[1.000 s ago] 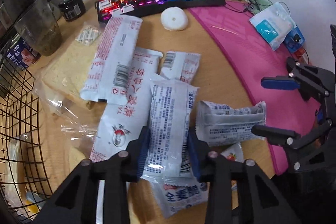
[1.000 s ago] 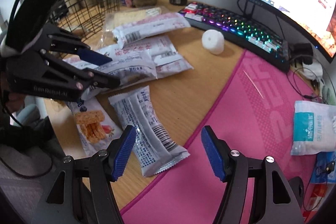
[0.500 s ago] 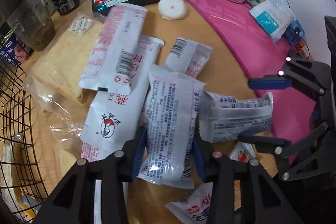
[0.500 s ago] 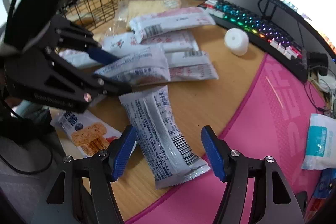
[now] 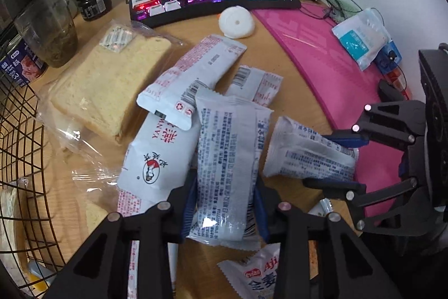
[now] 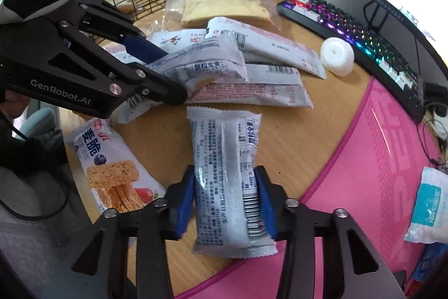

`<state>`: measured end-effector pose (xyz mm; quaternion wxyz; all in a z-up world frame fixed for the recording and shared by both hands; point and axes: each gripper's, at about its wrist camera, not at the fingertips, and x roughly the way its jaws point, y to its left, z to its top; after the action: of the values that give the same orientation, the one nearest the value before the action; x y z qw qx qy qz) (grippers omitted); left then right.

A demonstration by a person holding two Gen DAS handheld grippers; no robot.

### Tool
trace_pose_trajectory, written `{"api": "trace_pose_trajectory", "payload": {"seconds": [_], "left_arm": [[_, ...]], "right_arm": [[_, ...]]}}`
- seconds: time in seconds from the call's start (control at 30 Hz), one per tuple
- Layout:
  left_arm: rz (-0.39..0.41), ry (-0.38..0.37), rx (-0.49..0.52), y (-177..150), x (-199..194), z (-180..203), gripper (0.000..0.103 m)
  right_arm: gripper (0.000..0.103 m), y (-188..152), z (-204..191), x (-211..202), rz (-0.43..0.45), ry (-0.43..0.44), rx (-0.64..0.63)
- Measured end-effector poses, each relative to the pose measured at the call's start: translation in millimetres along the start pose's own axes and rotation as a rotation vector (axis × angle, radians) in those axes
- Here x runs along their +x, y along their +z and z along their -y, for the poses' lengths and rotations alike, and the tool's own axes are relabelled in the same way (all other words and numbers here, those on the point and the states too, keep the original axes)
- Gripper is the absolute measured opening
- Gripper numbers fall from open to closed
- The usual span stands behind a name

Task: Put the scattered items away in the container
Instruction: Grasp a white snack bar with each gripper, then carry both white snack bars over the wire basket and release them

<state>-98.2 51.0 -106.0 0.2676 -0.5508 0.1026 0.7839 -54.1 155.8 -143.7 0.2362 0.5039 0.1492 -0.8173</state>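
The right gripper (image 6: pixel 225 203) is clamped on a silver snack packet (image 6: pixel 225 173) lying on the wooden desk (image 6: pixel 156 142) (pads pressing both long edges). The left gripper (image 5: pixel 225 208) is closing on a second packet (image 5: pixel 226 159) lifted above the pile, beside the wire basket (image 5: pixel 19 147).

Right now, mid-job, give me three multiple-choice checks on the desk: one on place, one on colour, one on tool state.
1. The black wire basket in the left wrist view stands:
A) at the left edge
B) on the keyboard
C) on the mat

2. The desk mat is:
A) green
B) pink
C) grey

3. The right tool is:
A) wide open
B) out of view
C) shut on a silver-white snack packet

Key: A, its wires fill the left border; B, plainly pink; C, both blue pads press the packet's sides.
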Motion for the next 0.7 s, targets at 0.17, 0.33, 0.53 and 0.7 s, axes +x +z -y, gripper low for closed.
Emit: {"api": "trace_pose_trajectory", "payload": {"seconds": [0.17,0.33,0.53,0.7], "left_arm": [[0.049,-0.004,-0.005,1.2,-20.6,-2.2,0.041],[0.132,0.001,-0.003,1.7,-55.2,-6.5,0.041],[0.236,0.033,-0.023,-1.2,-99.9,-19.3,0.040],[0.325,0.089,-0.064,-12.7,-139.6,-42.1,0.041]], "right_arm": [[0.037,2.7,0.8,-14.2,0.032,-0.022,0.041],[0.037,14.5,-6.1,-44.6,0.110,-0.065,0.060],[0.037,46.5,-23.9,-82.3,0.225,-0.134,0.082],[0.037,80.0,-41.5,-106.4,0.318,-0.120,0.122]]}}
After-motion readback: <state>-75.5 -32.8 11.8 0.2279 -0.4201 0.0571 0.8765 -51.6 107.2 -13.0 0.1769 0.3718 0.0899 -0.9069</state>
